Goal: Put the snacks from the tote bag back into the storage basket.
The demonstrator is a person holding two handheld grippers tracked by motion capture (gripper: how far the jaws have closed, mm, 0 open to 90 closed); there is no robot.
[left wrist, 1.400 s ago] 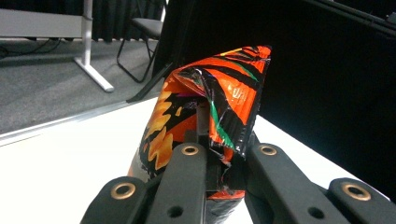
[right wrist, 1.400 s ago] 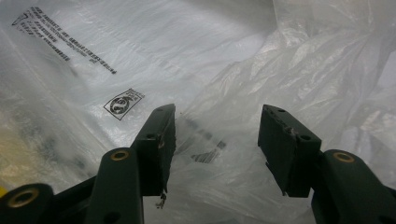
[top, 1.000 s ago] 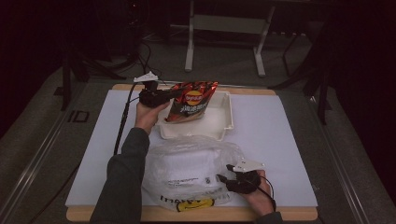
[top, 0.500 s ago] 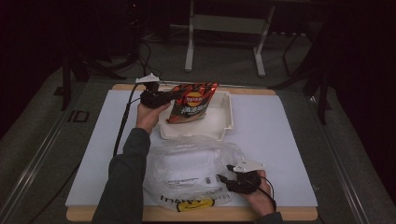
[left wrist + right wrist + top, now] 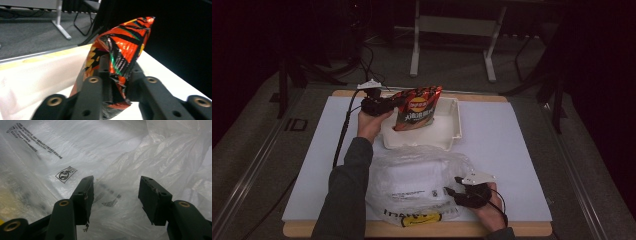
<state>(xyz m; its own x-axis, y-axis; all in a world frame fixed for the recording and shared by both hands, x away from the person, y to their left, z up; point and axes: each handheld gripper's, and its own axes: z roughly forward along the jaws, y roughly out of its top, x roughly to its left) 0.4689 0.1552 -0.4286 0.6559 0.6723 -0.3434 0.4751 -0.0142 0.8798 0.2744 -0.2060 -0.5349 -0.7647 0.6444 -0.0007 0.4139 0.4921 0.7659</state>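
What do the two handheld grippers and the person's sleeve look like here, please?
Both the left gripper and the right gripper are black, each topped by a pale three-cornered plate and trailing a black cable. In the gripper views, the jaws are dark, flat-faced blocks on arms with brass-coloured rivets. The left forearm wears a dark grey sleeve.

The room is dim, and the floor and the far background go almost black in the high view. The white table (image 5: 512,150) takes most of the light, which seems to fall from above. The plastic bag (image 5: 120,152) shows soft glare in its folds. In the left gripper view the chips bag (image 5: 122,50) is bright but a little blurred.
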